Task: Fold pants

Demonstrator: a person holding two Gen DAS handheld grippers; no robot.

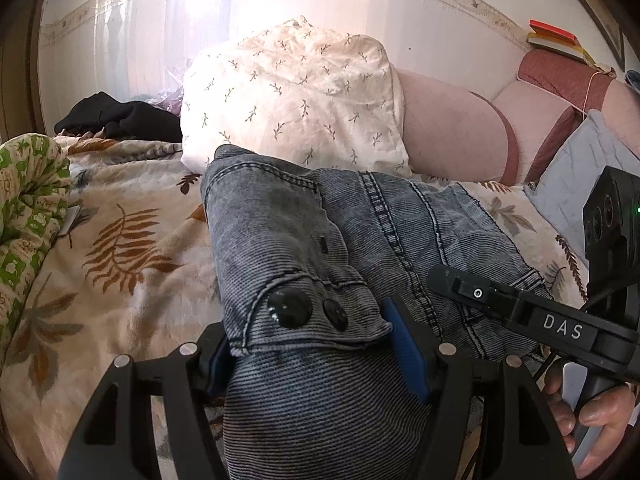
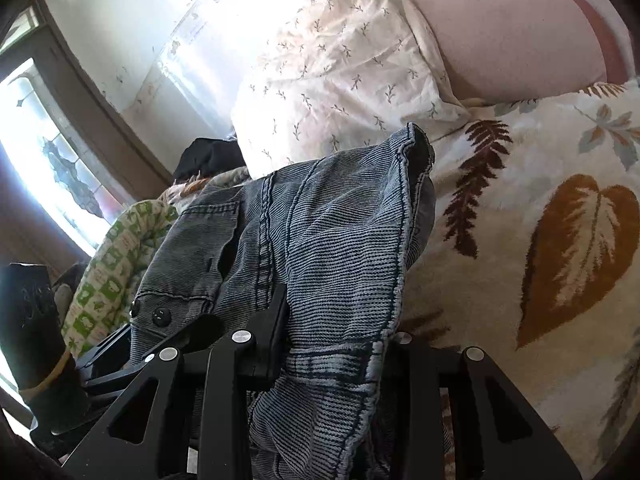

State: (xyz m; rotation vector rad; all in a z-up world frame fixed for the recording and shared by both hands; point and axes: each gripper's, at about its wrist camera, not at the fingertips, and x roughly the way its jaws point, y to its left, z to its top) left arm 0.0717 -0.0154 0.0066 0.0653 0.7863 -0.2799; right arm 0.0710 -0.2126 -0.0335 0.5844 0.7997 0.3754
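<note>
The pants (image 1: 320, 248), made of grey-blue denim, are seen bunched and partly lifted over a bed blanket (image 1: 132, 240) printed with brown leaves. In the left wrist view, the waistband end with two dark buttons (image 1: 290, 307) is held between the blue-padded fingers (image 1: 406, 350) of the left gripper (image 1: 316, 354), whose jaws are closed on the cloth. The rest of the pants is draped away from the gripper toward a white pillow (image 1: 292, 96) with a small sprig pattern, which is propped against a pink headboard cushion (image 1: 452, 128). A dark garment (image 1: 116, 116) is seen lying at the far left of the bed, beside a green-and-white quilt (image 1: 28, 208). Books (image 1: 554, 40) are stacked on the upper right.

In the right wrist view, another part of the pants (image 2: 328, 248) is caught by the right gripper (image 2: 332, 344), with a folded hem edge hanging down over its frame; its jaws are seen closed on the denim, though one finger is hidden by the cloth. The same gripper (image 1: 532, 312) is also seen at the right of the left wrist view, held by a hand (image 1: 592, 412). The leaf blanket (image 2: 540, 220) is spread to the right, and the pillow (image 2: 340, 72) lies beyond
</note>
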